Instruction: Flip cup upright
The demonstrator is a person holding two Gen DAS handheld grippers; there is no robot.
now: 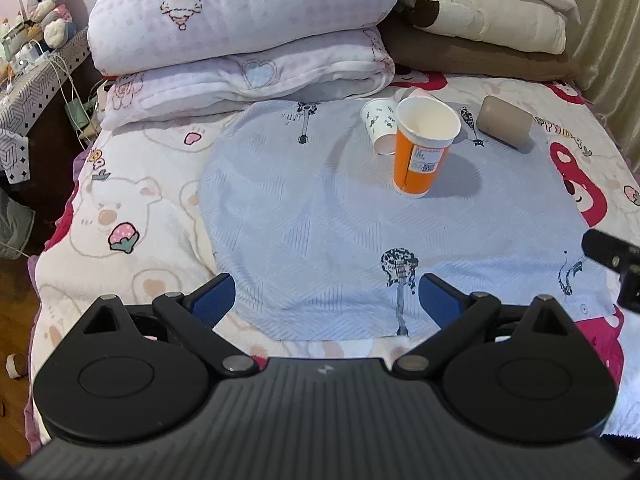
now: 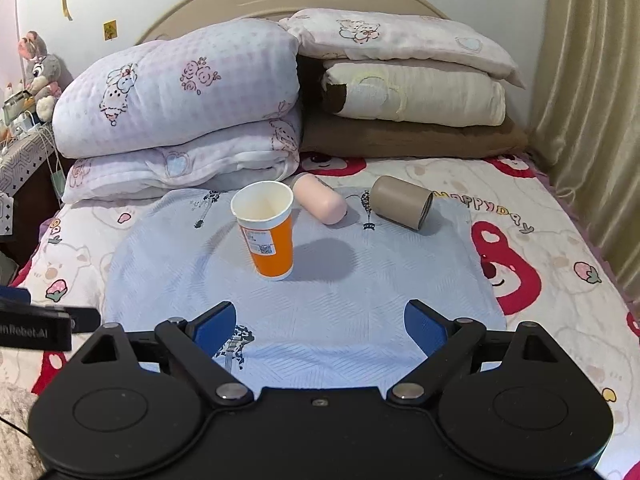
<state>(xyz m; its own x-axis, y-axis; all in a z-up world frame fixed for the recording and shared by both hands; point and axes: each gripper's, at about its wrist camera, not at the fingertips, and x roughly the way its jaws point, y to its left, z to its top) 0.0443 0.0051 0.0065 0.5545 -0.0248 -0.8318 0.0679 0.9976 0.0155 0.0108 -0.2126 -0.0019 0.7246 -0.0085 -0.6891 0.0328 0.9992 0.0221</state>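
An orange paper cup [image 1: 420, 152] stands upright, mouth up, on a pale blue cloth [image 1: 320, 220] on the bed; it also shows in the right wrist view [image 2: 270, 240]. Behind it a white patterned cup [image 1: 378, 124] lies on its side. A pink cup [image 2: 320, 198] and a brown cup [image 2: 402, 202] also lie on their sides; the brown cup shows in the left wrist view [image 1: 506, 124]. My left gripper [image 1: 326, 300] is open and empty, well short of the cups. My right gripper [image 2: 320, 326] is open and empty, near the cloth's front.
Folded quilts [image 2: 180, 108] and stacked pillows [image 2: 408, 92] fill the head of the bed. A curtain [image 2: 588, 120] hangs on the right. A bedside table with a plush rabbit [image 1: 48, 4] and cables stands on the left. The bed edge drops to a wooden floor [image 1: 12, 300].
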